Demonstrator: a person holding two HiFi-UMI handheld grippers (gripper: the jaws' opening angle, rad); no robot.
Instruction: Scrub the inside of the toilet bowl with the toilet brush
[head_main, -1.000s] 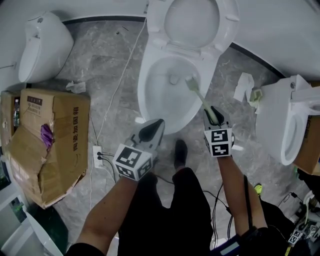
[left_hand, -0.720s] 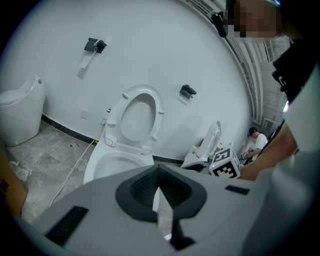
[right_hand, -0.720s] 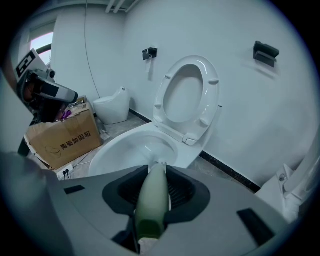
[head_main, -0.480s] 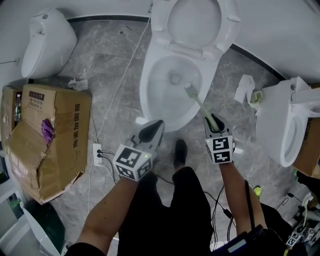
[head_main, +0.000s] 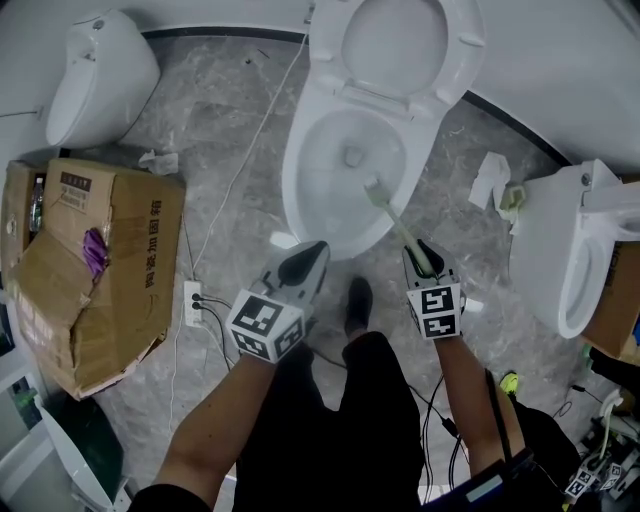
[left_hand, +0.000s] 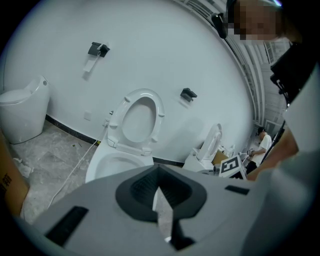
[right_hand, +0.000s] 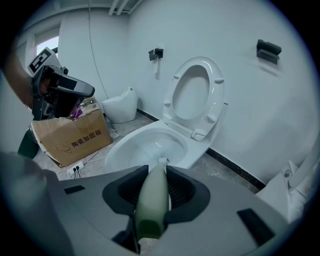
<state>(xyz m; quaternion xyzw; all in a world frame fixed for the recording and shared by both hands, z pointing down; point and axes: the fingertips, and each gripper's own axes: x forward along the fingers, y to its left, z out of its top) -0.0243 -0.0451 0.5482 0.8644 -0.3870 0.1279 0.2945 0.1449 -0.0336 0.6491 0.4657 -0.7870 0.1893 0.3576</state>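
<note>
I count three toilets: the open toilet bowl (head_main: 292, 185) ahead of me, a closed one (head_main: 100, 75) to its left and another (head_main: 555, 250) with its lid up to its right. There is one cardboard box (head_main: 120, 260) left of the bowl and one power strip (head_main: 195, 300) between them.

I hold two tongs. My left tongs (head_main: 312, 250) hover in front of the bowl's near rim, closed to a point with nothing in them. My right tongs (head_main: 422, 250) clamp the one toilet brush (head_main: 395, 218) by its pale green handle. Its long axis slants away from me, up and leftward over the bowl's near right rim. The bristle head points into the bowl, low on the right inner wall.
</note>
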